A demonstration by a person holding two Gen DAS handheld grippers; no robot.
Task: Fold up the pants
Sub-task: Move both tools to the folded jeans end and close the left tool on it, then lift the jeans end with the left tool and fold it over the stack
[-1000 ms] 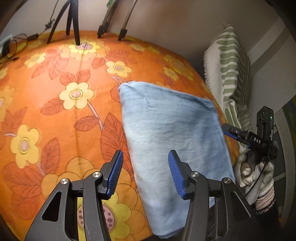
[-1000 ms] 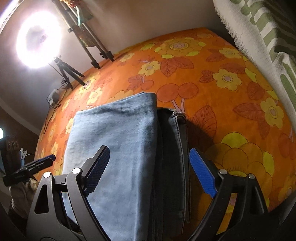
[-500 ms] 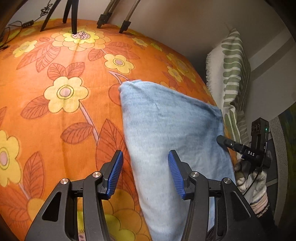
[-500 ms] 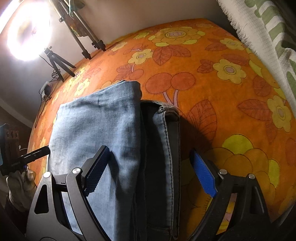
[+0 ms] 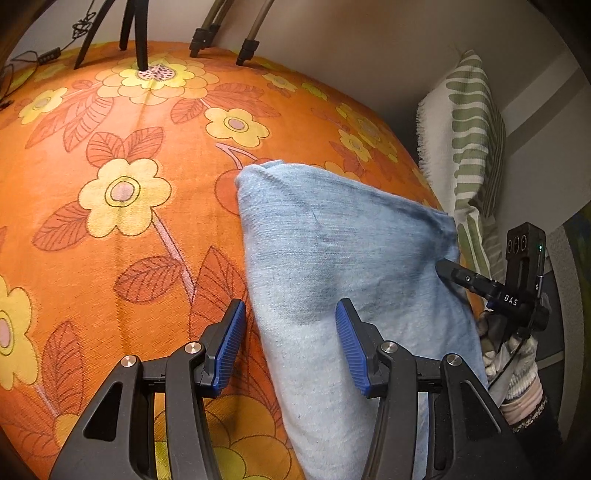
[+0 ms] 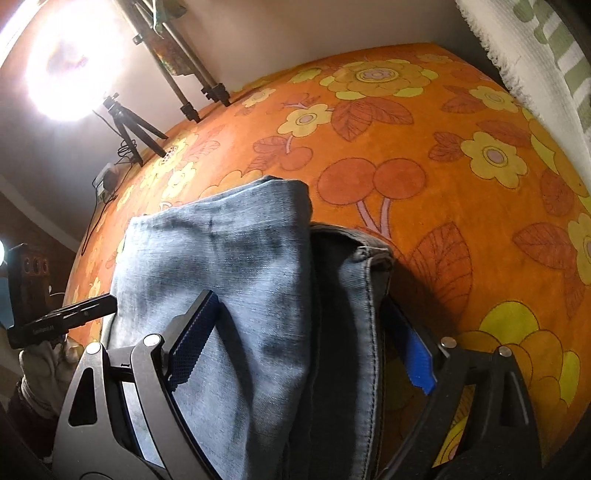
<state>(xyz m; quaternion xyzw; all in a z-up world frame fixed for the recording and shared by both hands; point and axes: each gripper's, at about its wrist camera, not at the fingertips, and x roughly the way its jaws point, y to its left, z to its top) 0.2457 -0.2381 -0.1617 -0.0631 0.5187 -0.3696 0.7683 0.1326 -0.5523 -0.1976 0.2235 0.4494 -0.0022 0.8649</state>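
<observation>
Light blue folded pants (image 5: 332,240) lie on an orange flowered bedspread (image 5: 110,229). My left gripper (image 5: 291,347) hovers open over their left edge, one pad above the denim and the other above the bedspread. In the right wrist view the pants (image 6: 221,251) show a darker waistband layer (image 6: 354,295) along their right side. My right gripper (image 6: 304,354) stands wide open astride that end, the fabric between its pads but not pinched; the waistband partly hides the right pad. Each gripper shows in the other's view, the right gripper (image 5: 480,286) and the left gripper (image 6: 70,317), each held in a gloved hand.
A green-and-white striped pillow (image 5: 465,147) leans on the wall past the pants. Tripod legs (image 5: 136,33) and cables (image 5: 44,59) stand at the bed's far edge, under a bright ring light (image 6: 62,62). Bare bedspread lies left of the pants.
Both grippers have come down and in toward the pants, which now fill more of each view. The jaws stand as wide as before, and the pants have not moved.
</observation>
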